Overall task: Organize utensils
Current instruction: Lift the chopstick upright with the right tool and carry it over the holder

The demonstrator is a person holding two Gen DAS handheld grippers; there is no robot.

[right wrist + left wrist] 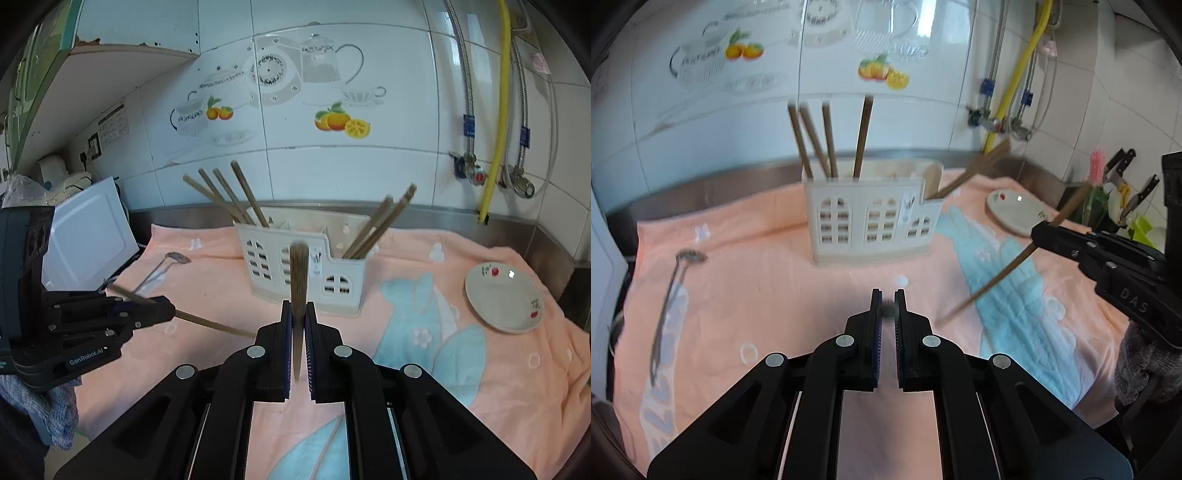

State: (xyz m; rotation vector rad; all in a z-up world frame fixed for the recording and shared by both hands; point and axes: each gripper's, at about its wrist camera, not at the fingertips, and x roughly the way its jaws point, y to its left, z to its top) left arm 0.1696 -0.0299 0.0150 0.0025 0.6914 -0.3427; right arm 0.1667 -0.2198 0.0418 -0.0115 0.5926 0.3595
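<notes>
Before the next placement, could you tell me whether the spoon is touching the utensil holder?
Apart: the left wrist view shows the spoon lying on towel well left of the utensil holder.

The left gripper [888, 295] stood shut on a chopstick [887, 309], seen end-on as a dark blur between its jaws. Beyond it a cream holder [871, 218] sat on a peach towel [768, 280], with 4 chopsticks [827, 140] upright in its left compartment and more sticks [975, 168] leaning out of its right one. A spoon [670, 291] lay on the towel at the left. At the right, the right gripper [1039, 230] clamped a slanted chopstick [993, 286]. A white plate [1015, 210] rested behind it.
</notes>
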